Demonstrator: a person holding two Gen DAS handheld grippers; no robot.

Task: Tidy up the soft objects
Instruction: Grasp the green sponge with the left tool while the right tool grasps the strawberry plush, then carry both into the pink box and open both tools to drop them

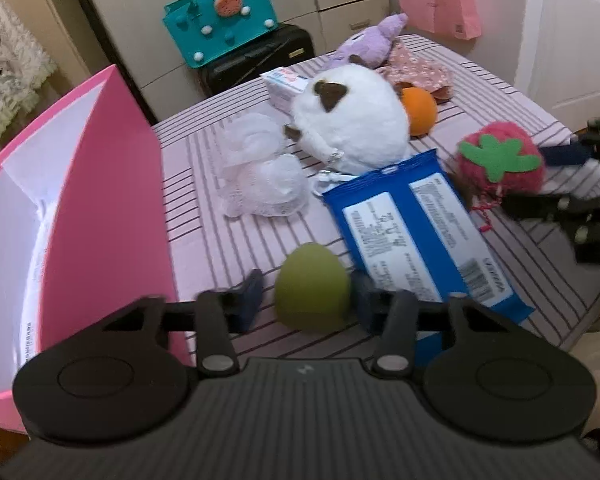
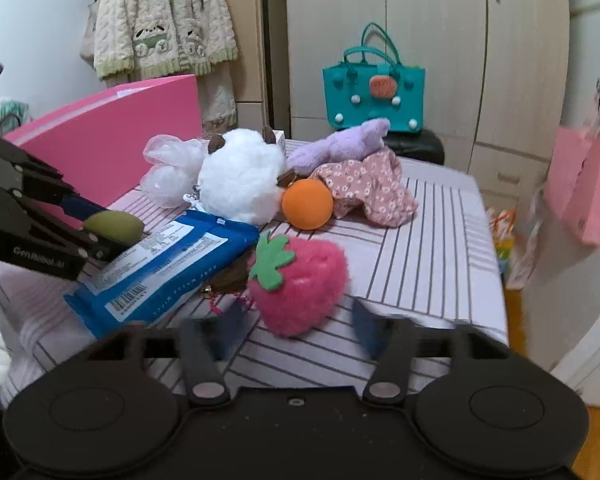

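Green egg [image 1: 312, 290] sits upright between my left fingers [image 1: 252, 300], right pad touching, left still apart; pink box [image 1: 108, 208] lies left; right fingers [image 2: 366, 330] open, straddling the strawberry [image 2: 300, 288].

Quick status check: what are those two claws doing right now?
Left gripper around green egg, right pad touching, left pad short. Right gripper open, straddling strawberry plush. Blue wipes pack between them; pink box open at left.

Ball [image 2: 307, 204] beside plush [image 2: 240, 176] (touching) — tabletop [image 2: 428, 240]
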